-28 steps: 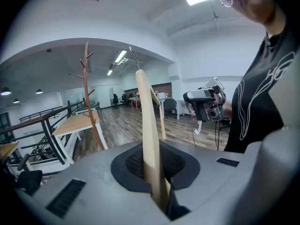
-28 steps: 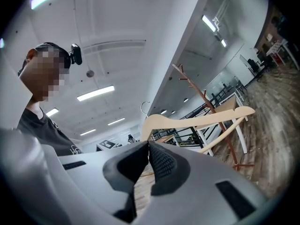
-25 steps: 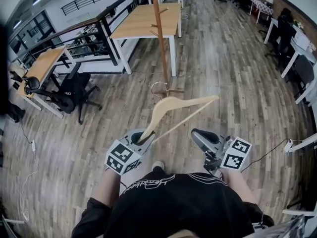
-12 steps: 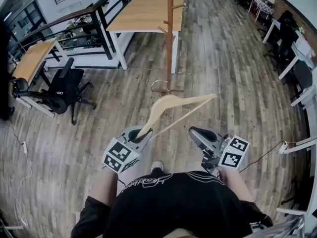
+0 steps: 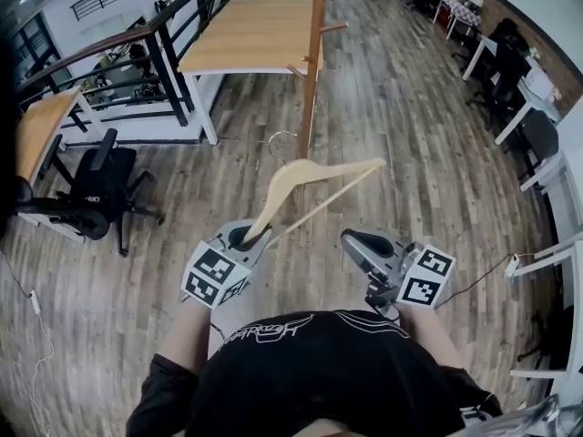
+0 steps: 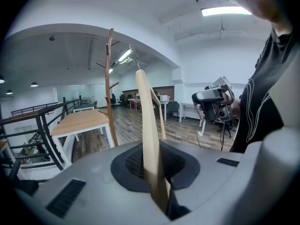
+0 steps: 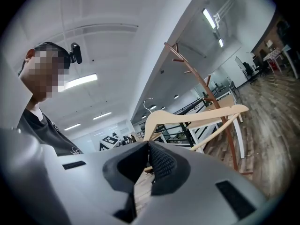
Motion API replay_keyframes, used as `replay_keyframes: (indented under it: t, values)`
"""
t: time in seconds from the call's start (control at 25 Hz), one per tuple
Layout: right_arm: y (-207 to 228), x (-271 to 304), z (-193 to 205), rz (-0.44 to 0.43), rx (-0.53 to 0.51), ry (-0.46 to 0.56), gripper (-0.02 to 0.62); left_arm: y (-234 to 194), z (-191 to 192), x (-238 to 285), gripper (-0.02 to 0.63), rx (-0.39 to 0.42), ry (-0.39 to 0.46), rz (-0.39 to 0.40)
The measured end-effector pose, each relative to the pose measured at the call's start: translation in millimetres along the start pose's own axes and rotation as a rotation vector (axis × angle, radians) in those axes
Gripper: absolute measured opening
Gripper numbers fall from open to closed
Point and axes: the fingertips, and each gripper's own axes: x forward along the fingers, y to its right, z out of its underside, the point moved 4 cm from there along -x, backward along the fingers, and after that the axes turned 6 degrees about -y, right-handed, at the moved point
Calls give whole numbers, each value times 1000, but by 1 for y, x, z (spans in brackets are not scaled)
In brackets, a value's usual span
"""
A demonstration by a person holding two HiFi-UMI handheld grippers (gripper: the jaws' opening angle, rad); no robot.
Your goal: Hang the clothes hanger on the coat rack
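A pale wooden clothes hanger [image 5: 310, 182] with a metal hook [image 5: 278, 140] is held up over the wood floor. My left gripper [image 5: 244, 240] is shut on the hanger's lower left end; in the left gripper view the hanger [image 6: 146, 116] rises from between the pads of the left gripper [image 6: 154, 172]. The brown coat rack [image 5: 312, 62] stands just beyond the hook, apart from it. My right gripper [image 5: 360, 247] sits to the right of the hanger, shut with nothing in it. In the right gripper view the right gripper [image 7: 149, 149] has the hanger [image 7: 197, 118] and the coat rack [image 7: 206, 90] ahead of it.
A wooden table [image 5: 250, 35] stands behind the rack at upper left, beside a black railing [image 5: 137, 53]. A black office chair [image 5: 91, 194] is at the left. Desks and chairs [image 5: 510, 80] line the right side. A cable [image 5: 483, 280] trails over the floor at right.
The coat rack and the table have come nearer and slid down the head view. Both grippers travelled forward with the hanger. The left grip on the hanger is unchanged.
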Motion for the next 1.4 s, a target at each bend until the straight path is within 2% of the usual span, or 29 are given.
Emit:
replay_keyframes:
  t: [0.28, 0.48, 0.72, 1.04, 1.4]
  values:
    - [37, 10, -19, 5, 7, 13, 40, -32, -21, 29, 23, -9, 11, -16]
    - [89, 13, -40, -19, 28, 14, 40, -52, -42, 70, 23, -16, -20, -30]
    - [159, 13, -86, -55, 19, 15, 40, -84, -78, 129, 23, -34, -42, -55]
    - [253, -12, -130, -73, 27, 26, 40, -116, -131, 212, 23, -61, -53, -104]
    - [309, -36, -155, -78, 23, 44, 40, -144, -168, 261, 23, -81, -43, -168]
